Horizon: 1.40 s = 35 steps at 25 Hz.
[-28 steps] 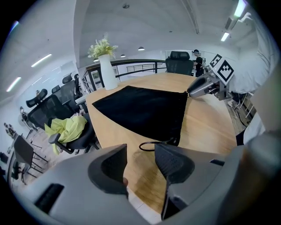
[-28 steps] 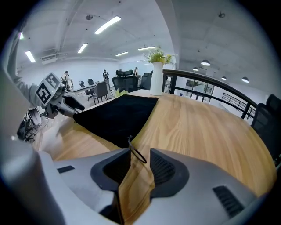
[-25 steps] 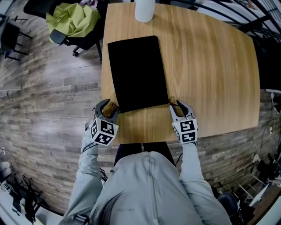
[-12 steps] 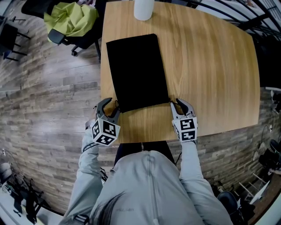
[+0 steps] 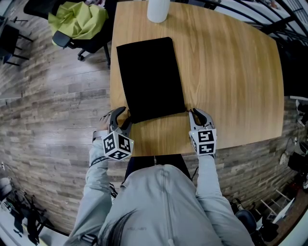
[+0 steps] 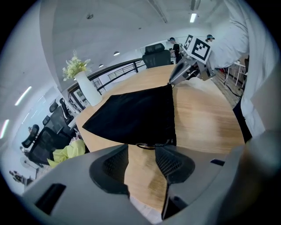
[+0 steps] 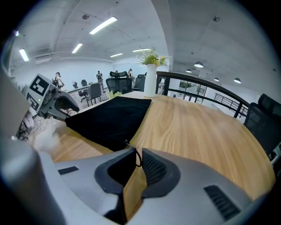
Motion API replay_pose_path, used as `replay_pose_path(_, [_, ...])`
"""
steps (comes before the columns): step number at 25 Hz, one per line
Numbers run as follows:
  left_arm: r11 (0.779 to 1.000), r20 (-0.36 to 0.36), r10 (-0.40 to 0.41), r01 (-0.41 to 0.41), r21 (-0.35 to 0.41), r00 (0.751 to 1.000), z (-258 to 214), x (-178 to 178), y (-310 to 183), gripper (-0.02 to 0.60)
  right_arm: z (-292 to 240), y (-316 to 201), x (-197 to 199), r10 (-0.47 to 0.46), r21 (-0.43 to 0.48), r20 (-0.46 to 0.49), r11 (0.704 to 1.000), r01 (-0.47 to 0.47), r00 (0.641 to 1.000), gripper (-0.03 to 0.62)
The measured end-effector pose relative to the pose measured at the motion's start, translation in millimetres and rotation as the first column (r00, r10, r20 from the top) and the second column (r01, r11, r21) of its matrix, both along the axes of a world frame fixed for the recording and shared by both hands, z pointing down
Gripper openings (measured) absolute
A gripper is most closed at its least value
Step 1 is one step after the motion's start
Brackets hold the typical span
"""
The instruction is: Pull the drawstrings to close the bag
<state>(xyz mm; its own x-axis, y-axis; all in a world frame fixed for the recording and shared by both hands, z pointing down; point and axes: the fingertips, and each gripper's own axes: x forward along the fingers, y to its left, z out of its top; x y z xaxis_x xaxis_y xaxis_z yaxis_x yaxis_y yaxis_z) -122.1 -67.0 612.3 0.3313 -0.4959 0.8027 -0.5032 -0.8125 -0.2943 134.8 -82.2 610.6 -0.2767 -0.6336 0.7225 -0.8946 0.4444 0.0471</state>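
Lying flat on the wooden table [image 5: 231,72], the black drawstring bag [image 5: 150,79] takes up the left half of the surface, its long left side close to the table's left edge and its short near side close to the near edge. From the head view the cords cannot be told apart from the dark fabric. The left gripper [image 5: 120,115] sits at the bag's near-left corner and the right gripper [image 5: 197,114] at its near-right corner, each touching or almost touching the fabric; that view does not settle which. In the left gripper view the left gripper [image 6: 141,151] has its jaws standing well apart and grasping nothing, with a thin drawstring loop [image 6: 147,146] lying on the wood just past their tips, against the bag's corner. In the right gripper view the jaws of the right gripper [image 7: 137,154] have just been closing and leave only a narrow gap; a second drawstring loop [image 7: 137,159] hangs inside that gap, and the pads do not visibly clamp it. Each gripper's own grey body covers the lower part of its view. A white vase [image 5: 158,10] stands at the table's far edge, its top cut off in the head view. Beyond the far-left corner, an office chair carries a yellow-green cloth [image 5: 79,21].
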Motion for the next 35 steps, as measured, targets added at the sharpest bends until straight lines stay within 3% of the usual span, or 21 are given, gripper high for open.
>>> replay_pose_path(3, [1.000,0.025,0.022,-0.022,0.012,0.999,-0.3,2.3,1.8,0.190,-1.5,1.1,2.2,0.007,-0.001,-0.002,1.000,-0.007,1.000,0.049])
replay_pose_path(7, [0.999,0.022,-0.003,0.002,0.044,1.000,-3.1,1.9,0.7,0.089,-1.2,2.6,4.3,0.009,-0.006,-0.003,1.000,-0.009,1.000,0.048])
replay_pose_path(17, [0.997,0.005,-0.048,0.048,0.057,0.999,-6.2,-5.3,-1.8,0.118,-5.4,3.6,7.4,0.027,-0.011,0.008,1.000,-0.027,1.000,0.048])
replay_pose_path(24, [0.996,-0.023,-0.081,0.081,0.036,0.996,-7.8,-0.8,-1.6,0.034,-6.0,3.8,8.6,0.020,-0.013,0.000,1.000,-0.020,1.000,0.028])
replay_pose_path(28, [0.993,-0.053,-0.115,0.115,-0.012,0.992,-7.4,-3.2,-1.6,0.028,-5.2,3.7,8.0,0.009,-0.012,-0.011,1.000,-0.009,1.000,0.023])
replay_pose_path(35, [0.987,-0.058,-0.159,0.158,-0.021,0.986,-8.8,-7.1,-5.3,0.028,-7.8,1.1,6.8,-0.013,-0.009,-0.013,1.000,0.012,1.000,0.023])
